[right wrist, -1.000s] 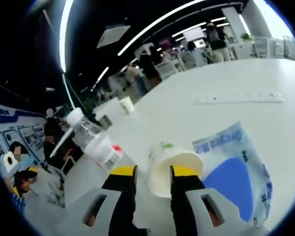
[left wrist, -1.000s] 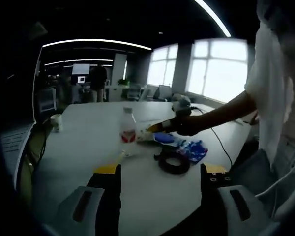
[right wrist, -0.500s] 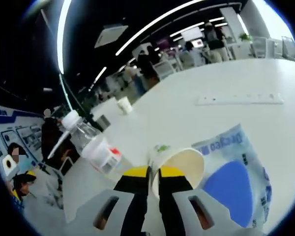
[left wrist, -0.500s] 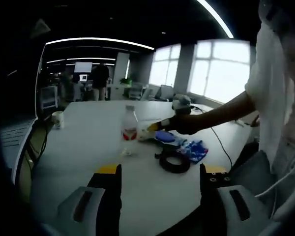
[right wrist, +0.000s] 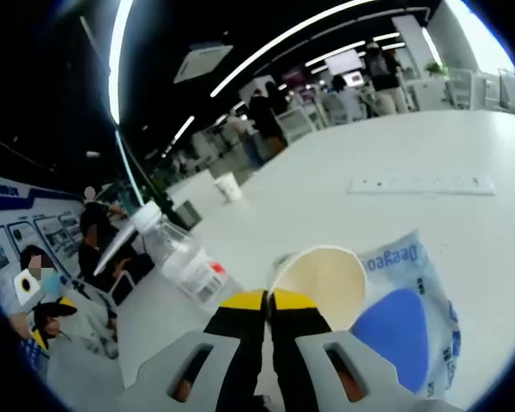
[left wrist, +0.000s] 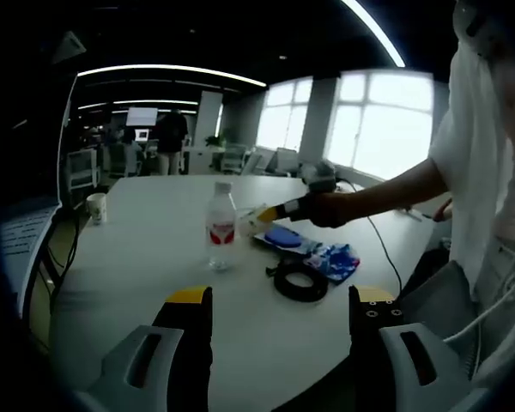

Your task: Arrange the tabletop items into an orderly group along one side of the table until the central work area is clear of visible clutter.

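On my right gripper view I log the right gripper (right wrist: 269, 300) with its yellow-tipped jaws pinched together on the near rim of a cream paper cup (right wrist: 319, 276), which tilts its open mouth toward the camera. At 3 o'clock of the cup, just beside it and partly under it, lies a flat clear plastic pouch with a blue panel and blue lettering (right wrist: 409, 318). At 9 o'clock of the cup is a clear plastic water bottle with a white cap and a red-and-white label (right wrist: 182, 257). Farther off on the white table (right wrist: 326, 202): a second small paper cup (right wrist: 229, 186) at 11 o'clock, and a long white power strip (right wrist: 421, 184) at 1 o'clock. On my left gripper view I log the left gripper (left wrist: 277, 302) with jaws spread wide and nothing between them, hovering above the near edge of the table. In that view, ahead at 12 o'clock, a black coiled ring of cable (left wrist: 300, 280) lies on the table, with a blue patterned packet (left wrist: 335, 257) just beside it at 2 o'clock. A person's bare forearm (left wrist: 386, 193) reaches in from 3 o'clock, carrying the right gripper to the cup beside the bottle.
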Demonstrator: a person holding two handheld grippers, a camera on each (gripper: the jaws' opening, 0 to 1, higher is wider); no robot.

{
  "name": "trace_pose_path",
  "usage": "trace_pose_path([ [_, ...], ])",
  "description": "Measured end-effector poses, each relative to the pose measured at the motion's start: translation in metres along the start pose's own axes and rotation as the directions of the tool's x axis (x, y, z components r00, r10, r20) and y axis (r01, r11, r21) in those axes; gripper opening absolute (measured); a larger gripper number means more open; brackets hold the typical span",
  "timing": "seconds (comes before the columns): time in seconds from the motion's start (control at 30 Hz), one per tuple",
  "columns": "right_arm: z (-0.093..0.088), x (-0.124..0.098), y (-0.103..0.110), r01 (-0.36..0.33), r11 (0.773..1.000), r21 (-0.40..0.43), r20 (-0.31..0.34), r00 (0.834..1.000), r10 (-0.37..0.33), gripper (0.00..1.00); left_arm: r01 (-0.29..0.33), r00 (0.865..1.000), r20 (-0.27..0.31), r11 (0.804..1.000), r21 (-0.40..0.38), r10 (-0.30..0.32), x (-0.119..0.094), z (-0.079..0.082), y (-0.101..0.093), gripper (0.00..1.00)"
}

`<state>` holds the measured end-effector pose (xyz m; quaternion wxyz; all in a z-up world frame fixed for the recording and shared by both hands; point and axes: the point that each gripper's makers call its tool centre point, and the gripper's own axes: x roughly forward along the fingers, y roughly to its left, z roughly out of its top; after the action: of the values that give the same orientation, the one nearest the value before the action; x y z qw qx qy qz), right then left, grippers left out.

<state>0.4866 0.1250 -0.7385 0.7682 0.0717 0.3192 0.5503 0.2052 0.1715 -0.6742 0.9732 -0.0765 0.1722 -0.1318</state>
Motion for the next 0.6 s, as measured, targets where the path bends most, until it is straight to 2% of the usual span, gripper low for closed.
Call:
trace_pose_path([
  [0.13, 0.003, -0.003, 0.004, -0.009, 0.999, -0.034, -0.02, 1.0, 0.009, 0.0, 0.012, 1.0, 0.004, 1.0, 0.004, -0.013, 0.004, 0.001, -0.001, 0.61],
  [0.23, 0.001, -0.006, 0.009, -0.026, 0.996, -0.091, -0.066, 0.998, 0.02, 0.0, 0.024, 1.0, 0.0, 1.0, 0.007, -0.024, 0.006, 0.0, -0.003, 0.61],
  [0.33, -0.002, -0.008, 0.017, -0.056, 0.982, -0.18, -0.118, 0.992, 0.035, 0.0, 0.03, 1.0, -0.001, 1.0, 0.009, -0.03, 0.006, 0.0, -0.004, 0.61],
  [0.6, -0.008, -0.005, 0.033, -0.128, 0.955, -0.267, -0.202, 0.977, 0.074, 0.0, 0.028, 1.0, 0.005, 1.0, 0.004, -0.028, 0.006, 0.0, -0.002, 0.61],
])
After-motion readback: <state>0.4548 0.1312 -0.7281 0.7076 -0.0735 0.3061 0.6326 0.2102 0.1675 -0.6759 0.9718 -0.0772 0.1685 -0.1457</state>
